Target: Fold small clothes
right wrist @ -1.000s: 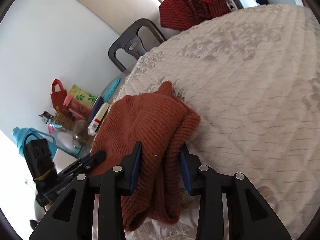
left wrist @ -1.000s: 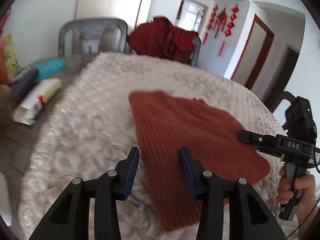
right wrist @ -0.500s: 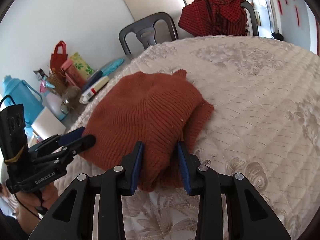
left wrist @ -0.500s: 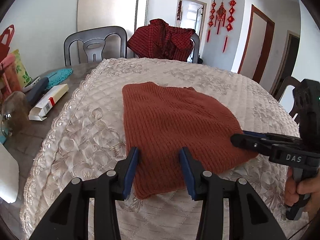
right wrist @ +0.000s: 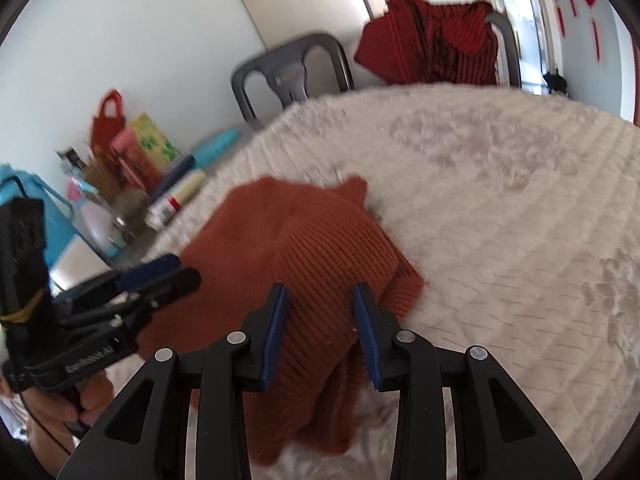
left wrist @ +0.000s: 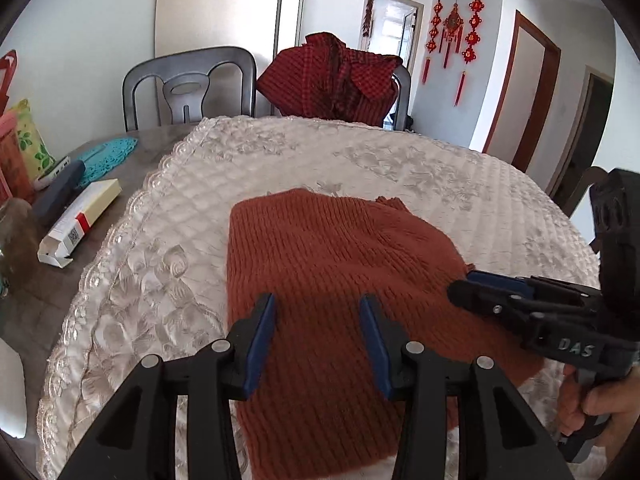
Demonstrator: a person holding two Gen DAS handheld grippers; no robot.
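Note:
A rust-orange knit garment [left wrist: 340,248] lies folded on the white quilted tablecloth [left wrist: 360,152]. My left gripper [left wrist: 318,312] hovers over its near left part with the jaws apart; the flat knit shows between the fingers, in their shadow. In the right wrist view the garment [right wrist: 280,232] rises in a ridge between the blue pads of my right gripper [right wrist: 320,300], which is shut on that thick fold; loose knit hangs below the jaws. The right gripper [left wrist: 460,286] also shows at the garment's right edge, and the left gripper [right wrist: 180,272] at its left side.
Two grey chairs stand behind the table, one draped with a red checked garment [left wrist: 340,76]. On the bare table strip at the left lie a white carton [left wrist: 80,220], a teal mat [left wrist: 108,154], bags and bottles [right wrist: 96,216]. A person's hand [left wrist: 592,404] grips the right handle.
The right wrist view has rolled back to level with the fold still between its jaws. The left gripper has moved forward over the garment, whose near edge now runs under it.

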